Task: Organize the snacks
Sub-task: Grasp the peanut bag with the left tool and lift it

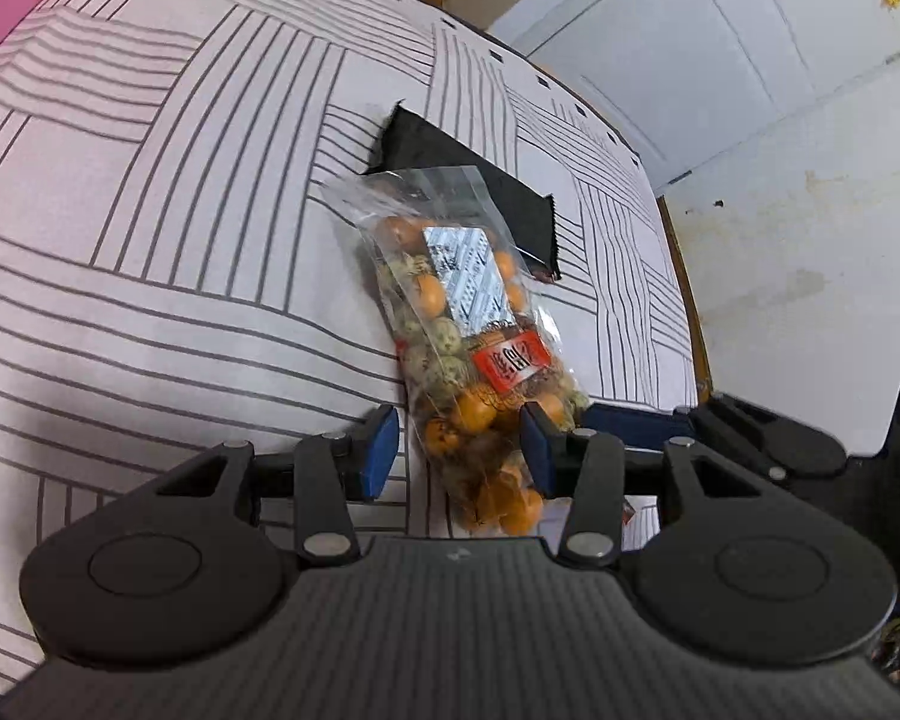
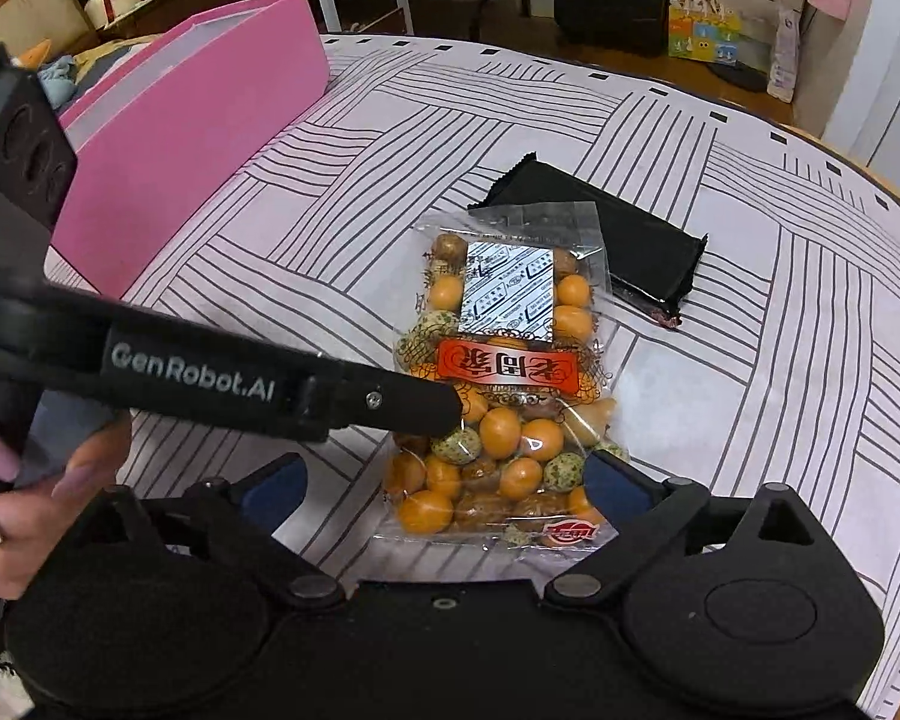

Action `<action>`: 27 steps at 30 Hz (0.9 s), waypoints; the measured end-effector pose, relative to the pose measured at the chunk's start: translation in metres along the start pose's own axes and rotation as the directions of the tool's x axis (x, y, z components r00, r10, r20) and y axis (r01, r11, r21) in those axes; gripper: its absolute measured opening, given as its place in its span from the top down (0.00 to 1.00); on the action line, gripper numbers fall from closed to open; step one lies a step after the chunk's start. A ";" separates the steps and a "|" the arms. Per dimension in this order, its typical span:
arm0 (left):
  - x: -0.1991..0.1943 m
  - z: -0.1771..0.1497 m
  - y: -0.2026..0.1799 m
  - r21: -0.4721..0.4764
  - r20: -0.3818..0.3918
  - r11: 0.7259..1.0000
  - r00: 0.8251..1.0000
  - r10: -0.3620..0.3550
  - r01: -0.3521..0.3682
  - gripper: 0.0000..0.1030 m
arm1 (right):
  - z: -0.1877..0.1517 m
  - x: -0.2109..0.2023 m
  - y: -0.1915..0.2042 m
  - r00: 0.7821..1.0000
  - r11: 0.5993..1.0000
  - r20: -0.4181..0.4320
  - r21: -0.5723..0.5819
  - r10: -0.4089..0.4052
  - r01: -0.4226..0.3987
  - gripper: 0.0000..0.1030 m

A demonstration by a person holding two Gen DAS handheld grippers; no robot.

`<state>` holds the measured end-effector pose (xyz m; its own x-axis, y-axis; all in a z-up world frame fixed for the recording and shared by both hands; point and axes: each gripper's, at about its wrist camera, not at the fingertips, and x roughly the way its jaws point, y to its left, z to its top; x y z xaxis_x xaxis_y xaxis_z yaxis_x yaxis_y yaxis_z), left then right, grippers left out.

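My left claw [image 1: 459, 450] is pinched on the near end of the clear nut bag [image 2: 501, 384], whose long axis runs away from me toward the black packet [image 2: 636, 246], while my right claw [image 2: 444, 480] straddles it with jaws wide

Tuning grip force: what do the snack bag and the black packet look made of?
Snack bag: thin clear plastic film, glossy; contents show through, glare and crinkles. Black packet: likely matte plastic or foil wrapper; serrated crimped ends, little shine.
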<state>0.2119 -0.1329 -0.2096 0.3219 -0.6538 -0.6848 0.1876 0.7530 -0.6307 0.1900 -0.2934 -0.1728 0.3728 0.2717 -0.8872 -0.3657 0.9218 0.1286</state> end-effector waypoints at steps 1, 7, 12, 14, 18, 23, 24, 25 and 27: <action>0.000 -0.001 -0.001 0.005 0.004 1.000 1.000 0.004 -0.004 0.59 | 0.001 0.000 -0.001 1.000 1.000 0.002 0.008 -0.004 0.004 0.02; 0.001 0.000 -0.001 0.003 0.003 1.000 1.000 -0.004 0.004 0.63 | -0.001 0.012 -0.015 0.995 0.995 -0.058 0.064 -0.080 0.083 0.01; 0.003 0.000 -0.002 0.005 0.006 1.000 1.000 -0.003 0.003 0.63 | -0.001 0.027 -0.021 0.996 0.995 -0.076 0.078 -0.055 0.061 0.00; 0.004 -0.001 -0.003 0.011 0.008 1.000 1.000 -0.001 0.001 0.63 | -0.001 0.032 -0.016 0.995 0.996 -0.050 0.026 -0.083 0.084 0.00; 0.004 -0.002 -0.005 0.027 0.008 1.000 1.000 0.002 -0.002 0.63 | 0.004 0.035 -0.007 0.989 0.991 -0.078 0.033 -0.128 0.131 0.03; 0.004 0.002 -0.007 0.056 -0.030 0.998 1.000 -0.003 0.005 0.64 | 0.003 0.027 -0.006 0.990 0.989 -0.060 0.065 -0.126 0.130 0.08; 0.004 0.002 -0.008 0.058 -0.040 0.998 0.999 -0.007 0.009 0.64 | 0.003 0.026 -0.006 0.990 0.989 -0.061 0.075 -0.126 0.130 0.08; 0.004 0.002 -0.010 0.069 -0.040 0.998 0.999 0.000 0.003 0.64 | 0.004 0.026 -0.007 0.990 0.987 -0.068 0.092 -0.123 0.129 0.08; 0.001 0.001 -0.015 0.076 -0.041 0.997 0.999 0.014 -0.010 0.66 | 0.006 0.023 -0.006 0.990 0.982 -0.084 0.143 -0.109 0.120 0.09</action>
<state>0.2105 -0.1448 -0.2002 0.2861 -0.6460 -0.7077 0.2544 0.7633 -0.5938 0.2058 -0.2908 -0.1917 0.3371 0.1456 -0.9302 -0.1924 0.9778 0.0833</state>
